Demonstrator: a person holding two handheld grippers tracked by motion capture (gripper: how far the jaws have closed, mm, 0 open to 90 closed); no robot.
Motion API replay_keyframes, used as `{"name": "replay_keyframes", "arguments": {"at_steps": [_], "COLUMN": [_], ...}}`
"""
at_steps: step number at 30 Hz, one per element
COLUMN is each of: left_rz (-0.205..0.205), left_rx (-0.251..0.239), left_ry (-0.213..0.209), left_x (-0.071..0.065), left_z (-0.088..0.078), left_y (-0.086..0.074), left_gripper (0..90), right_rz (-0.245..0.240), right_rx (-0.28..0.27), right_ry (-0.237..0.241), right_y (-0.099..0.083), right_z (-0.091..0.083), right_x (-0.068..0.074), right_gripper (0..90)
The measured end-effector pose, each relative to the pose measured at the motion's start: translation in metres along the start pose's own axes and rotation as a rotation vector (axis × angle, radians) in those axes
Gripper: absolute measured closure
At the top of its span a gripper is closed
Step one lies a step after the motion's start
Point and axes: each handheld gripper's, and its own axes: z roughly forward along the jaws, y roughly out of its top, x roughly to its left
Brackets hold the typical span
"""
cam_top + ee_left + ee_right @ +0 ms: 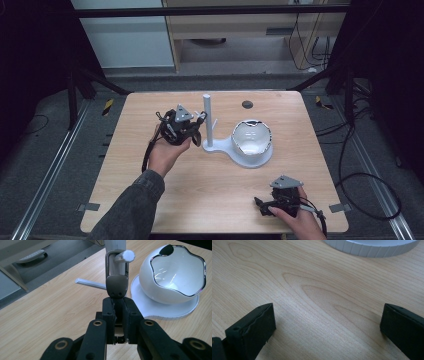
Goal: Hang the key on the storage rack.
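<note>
A white stand has an upright post (207, 119) with short side pegs and a flat base (152, 310). My left gripper (196, 134) (119, 302) is shut on a grey metal piece with a rectangular loop (117, 283). The loop sits around one peg (125, 256) of the post. A white bowl with a wavy chrome rim (252, 137) (175, 272) rests on the base, right of the post. My right gripper (261, 205) (328, 320) lies near the table's front right edge, open, with bare wood between its jaws.
A second peg (90, 283) sticks out lower on the post. A small dark round disc (247, 104) sits in the wooden table (200, 185) near its far edge. Floor, rails and cables surround the table.
</note>
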Motion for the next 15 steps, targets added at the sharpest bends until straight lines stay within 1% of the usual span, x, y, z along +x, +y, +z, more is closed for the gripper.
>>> {"name": "replay_keyframes", "arguments": {"at_steps": [9, 12, 13, 14, 15], "left_rz": [0.006, -0.003, 0.000, -0.007, -0.006], "left_rx": [0.002, -0.008, -0.005, -0.011, -0.007], "left_ry": [0.005, 0.005, 0.004, 0.004, 0.002], "left_x": [-0.0005, -0.0015, -0.0016, -0.0023, -0.0023], "left_z": [0.0024, 0.0041, 0.0047, 0.0057, 0.0063], "left_y": [-0.0010, -0.0016, -0.0018, -0.0021, -0.0022], "left_gripper": [80.7, 80.7, 80.7, 80.7, 80.7], "right_rz": [0.000, 0.000, 0.001, 0.000, 0.000], "right_rx": [0.000, 0.001, 0.001, 0.000, 0.000], "right_ry": [0.000, 0.000, 0.000, 0.000, 0.000], "right_y": [0.0000, 0.0000, 0.0000, 0.0000, 0.0000], "right_z": [0.0000, 0.0000, -0.0001, 0.0000, 0.0000], "right_x": [0.0000, 0.0000, 0.0001, 0.0000, 0.0000], "right_gripper": [0.4, 0.4, 0.4, 0.4, 0.4]}}
